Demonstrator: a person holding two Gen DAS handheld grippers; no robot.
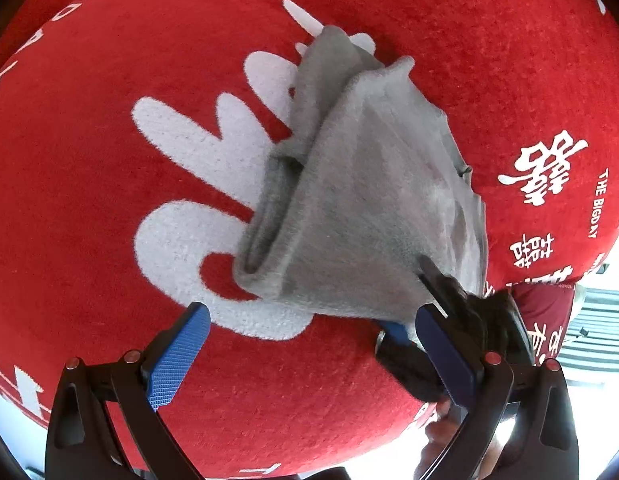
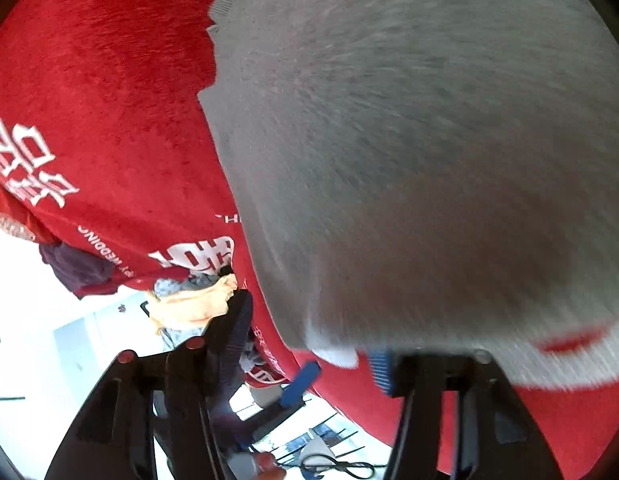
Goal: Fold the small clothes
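A small grey garment (image 1: 361, 184) lies bunched on a red cloth with white lettering (image 1: 109, 200). In the left wrist view my left gripper (image 1: 309, 320) is open, its blue pads (image 1: 177, 356) spread on either side of the garment's near edge without holding it. The other gripper (image 1: 449, 300) comes in from the right and touches the garment's near right corner. In the right wrist view the grey garment (image 2: 409, 140) fills most of the frame, blurred, right over my right gripper (image 2: 309, 344). Its jaws stand apart; the right pad (image 2: 379, 368) is partly hidden by the fabric.
The red cloth (image 2: 109, 120) covers the whole work surface and hangs over its edge. Beyond the edge are a bright white floor (image 2: 49, 340), a dark maroon cloth (image 2: 81, 268) and cables (image 2: 333, 464). A striped surface (image 1: 597, 328) shows at the far right.
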